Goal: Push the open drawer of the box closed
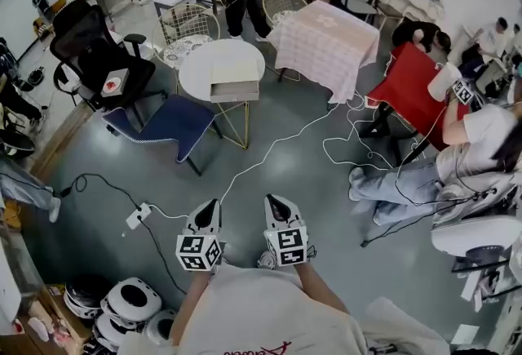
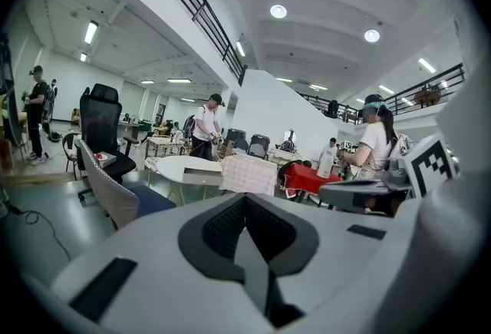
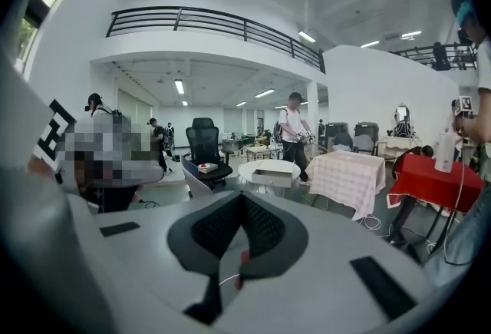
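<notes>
At far left, a black office chair (image 1: 94, 51) and a blue lounge chair (image 1: 171, 121), just beside the round white desk (image 1: 204, 68). On that desk, the box (image 1: 235, 77), its drawer (image 1: 234, 92) standing open toward the camera, not yet pushed in. Well apart from it, low in the head view, the left tool (image 1: 209, 206), jaws pressed together on nothing, and beside it the right tool (image 1: 275, 202), likewise closed and empty, both aimed across the grey floor (image 1: 277, 174) at the desk. Between tools and desk, a white cable (image 1: 269, 151) snaking over the floor. Further right, a checked-cloth desk (image 1: 326, 39), a red-draped desk (image 1: 412, 88) and a seated person (image 1: 457, 157).

Judged to be the approach stage: the whole walk ahead, no contact with the drawer.

Likely trouble from here:
- A foot catching the cable on the way over.
- A leg or tool clipping the blue lounge chair at the desk's left.
- A push landing off-centre on the drawer front, skewing it and jamming it short of closed.
- A push too hard on what looks a light box, sliding it back over the smooth desktop or rocking the slim-legged desk instead of seating the drawer.
- Closed jaws making a blunt but narrow pusher, prone to slipping off the front edge.
</notes>
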Demonstrator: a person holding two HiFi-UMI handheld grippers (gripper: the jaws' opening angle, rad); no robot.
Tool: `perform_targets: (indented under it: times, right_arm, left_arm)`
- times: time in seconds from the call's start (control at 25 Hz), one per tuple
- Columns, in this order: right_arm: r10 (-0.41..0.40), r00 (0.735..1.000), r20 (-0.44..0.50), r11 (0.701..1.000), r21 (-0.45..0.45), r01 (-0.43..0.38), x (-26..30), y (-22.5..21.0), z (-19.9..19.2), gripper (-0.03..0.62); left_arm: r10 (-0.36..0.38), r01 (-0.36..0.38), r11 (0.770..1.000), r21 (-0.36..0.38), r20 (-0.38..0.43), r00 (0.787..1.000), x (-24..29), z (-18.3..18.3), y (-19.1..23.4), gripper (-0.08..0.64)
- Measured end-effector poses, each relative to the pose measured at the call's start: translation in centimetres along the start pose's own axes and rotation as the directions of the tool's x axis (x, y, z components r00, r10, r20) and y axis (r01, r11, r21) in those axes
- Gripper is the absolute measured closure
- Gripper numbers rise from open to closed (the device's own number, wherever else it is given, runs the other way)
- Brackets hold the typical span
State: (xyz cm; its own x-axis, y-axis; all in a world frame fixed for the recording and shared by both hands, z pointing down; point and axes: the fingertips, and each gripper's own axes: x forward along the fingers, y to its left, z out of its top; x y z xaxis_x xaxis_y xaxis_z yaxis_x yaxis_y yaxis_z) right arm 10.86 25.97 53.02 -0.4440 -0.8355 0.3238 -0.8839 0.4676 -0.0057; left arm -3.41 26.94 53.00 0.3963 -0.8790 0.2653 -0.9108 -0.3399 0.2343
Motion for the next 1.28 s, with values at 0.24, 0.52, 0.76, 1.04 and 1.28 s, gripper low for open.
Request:
perform_targets:
  times: [0.24,0.52,0.76,1.04,1.28]
  right_arm:
    - [0.044,0.999,0.004,0.999,0.014,-0.044,-0.5,-1.2,-0.3,0.577]
    - [0.069,0.998,-0.013,0.998,0.004,-0.069,-0.8,-3.1,-1.5,0.577]
    - [0.081,0.997,-0.020,0.997,0.011,-0.081,-1.0,-4.2,-2.3,0.577]
    - [0.077,0.997,-0.020,0.997,0.020,-0.077,-1.4,-5.0,-2.8,0.577]
    - [0.068,0.998,-0.016,0.998,0.015,-0.067,-0.7,-5.6,-2.5,0.577]
  left_arm:
    - [0.036,-0.036,0.999,-0.005,-0.006,0.999,0.5,-0.3,-1.3,0.548]
    - [0.056,-0.057,0.998,-0.006,-0.011,0.998,1.2,-1.1,-3.0,0.548]
    - [0.057,-0.057,0.998,-0.010,-0.018,0.998,2.0,-1.7,-4.1,0.548]
    - [0.040,-0.040,0.999,-0.002,-0.029,0.999,2.6,-2.1,-5.2,0.548]
    - [0.034,-0.034,0.999,-0.018,-0.028,0.999,3.8,-2.1,-4.6,0.548]
